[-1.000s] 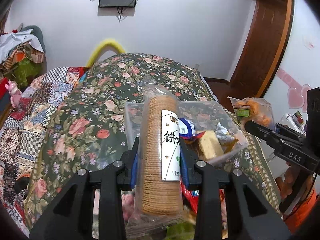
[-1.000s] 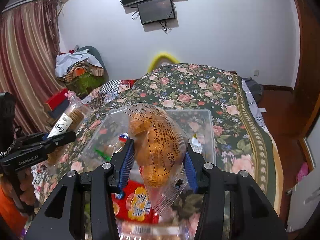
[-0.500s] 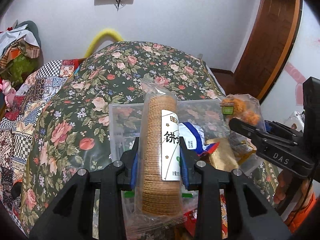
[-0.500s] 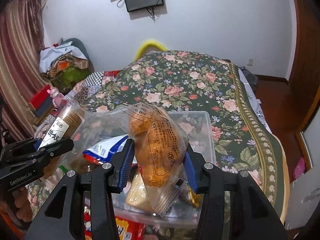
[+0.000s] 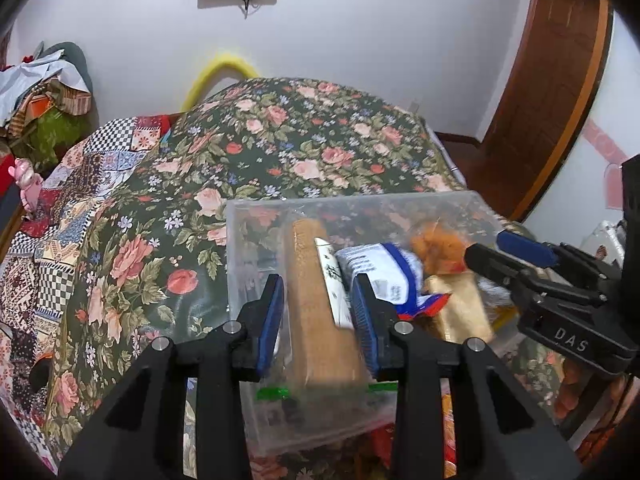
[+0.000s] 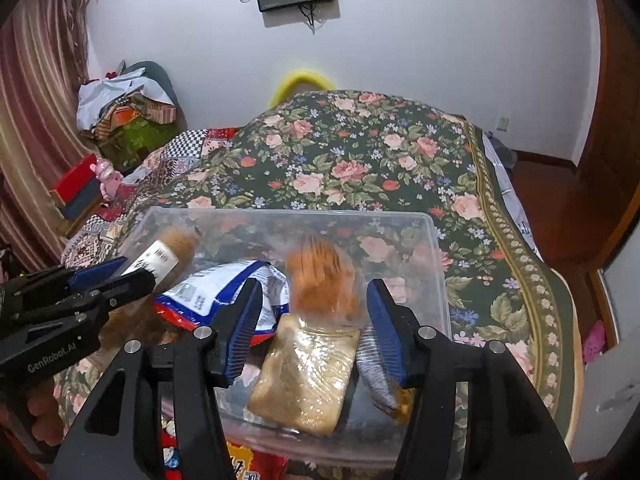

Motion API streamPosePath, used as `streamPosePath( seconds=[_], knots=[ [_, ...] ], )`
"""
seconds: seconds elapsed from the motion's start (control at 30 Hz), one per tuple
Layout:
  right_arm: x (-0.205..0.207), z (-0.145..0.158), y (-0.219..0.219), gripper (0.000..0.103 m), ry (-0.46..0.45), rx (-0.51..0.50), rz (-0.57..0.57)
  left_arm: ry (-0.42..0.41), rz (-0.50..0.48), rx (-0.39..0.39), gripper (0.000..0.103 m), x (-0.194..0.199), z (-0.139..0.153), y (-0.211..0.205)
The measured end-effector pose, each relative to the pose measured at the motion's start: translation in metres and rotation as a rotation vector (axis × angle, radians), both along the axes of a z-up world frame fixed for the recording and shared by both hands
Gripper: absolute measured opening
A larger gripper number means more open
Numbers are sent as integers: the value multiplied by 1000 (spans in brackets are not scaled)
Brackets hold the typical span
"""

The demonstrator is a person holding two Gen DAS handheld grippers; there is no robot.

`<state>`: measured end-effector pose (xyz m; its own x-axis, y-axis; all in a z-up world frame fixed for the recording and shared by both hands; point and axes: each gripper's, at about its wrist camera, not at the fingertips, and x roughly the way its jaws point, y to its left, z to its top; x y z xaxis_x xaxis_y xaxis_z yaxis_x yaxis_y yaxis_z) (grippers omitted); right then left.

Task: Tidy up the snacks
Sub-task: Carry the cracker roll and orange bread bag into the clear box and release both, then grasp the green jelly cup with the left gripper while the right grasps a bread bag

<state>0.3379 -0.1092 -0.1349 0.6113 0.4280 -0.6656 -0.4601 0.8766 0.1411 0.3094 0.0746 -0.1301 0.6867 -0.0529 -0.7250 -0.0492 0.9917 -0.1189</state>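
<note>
A clear plastic bin [image 5: 240, 240] [image 6: 436, 248] sits on the floral bedspread. My left gripper [image 5: 318, 314] is open over the bin; the tall cracker roll [image 5: 316, 320] [image 6: 168, 250] lies blurred between its jaws, dropping into the bin. My right gripper [image 6: 312, 320] is open too; the clear bag of orange pastries [image 6: 322, 280] [image 5: 436, 246] is blurred and falling between its jaws. A blue-and-white packet [image 6: 224, 292] [image 5: 380, 272] and a tan wrapped cake [image 6: 308, 372] [image 5: 460, 308] lie inside the bin.
Red snack packets [image 6: 248, 464] lie under the bin's near edge. The floral bedspread [image 6: 360, 160] stretches beyond the bin to the wall. A patchwork quilt [image 5: 60, 200] and clothes pile [image 6: 124, 112] are at left; a wooden door [image 5: 560, 80] at right.
Both grippers lowered over the bin and opened. The cracker roll and the pastry bag left the jaws and are dropping into the bin.
</note>
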Motion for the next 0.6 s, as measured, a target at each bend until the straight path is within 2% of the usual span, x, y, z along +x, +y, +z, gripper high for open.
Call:
streamPosePath(
  seconds=[0.37, 0.53, 0.6],
  knots=[
    [-44, 25, -20, 51, -41, 37, 35, -66, -39, 18, 38, -55, 36, -10],
    [-70, 25, -33, 54, -42, 37, 46, -70, -52, 21, 53, -89, 38, -14],
    [-82, 21, -38, 55, -32, 33, 50, -64, -54, 26, 55, -102, 35, -15]
  ],
)
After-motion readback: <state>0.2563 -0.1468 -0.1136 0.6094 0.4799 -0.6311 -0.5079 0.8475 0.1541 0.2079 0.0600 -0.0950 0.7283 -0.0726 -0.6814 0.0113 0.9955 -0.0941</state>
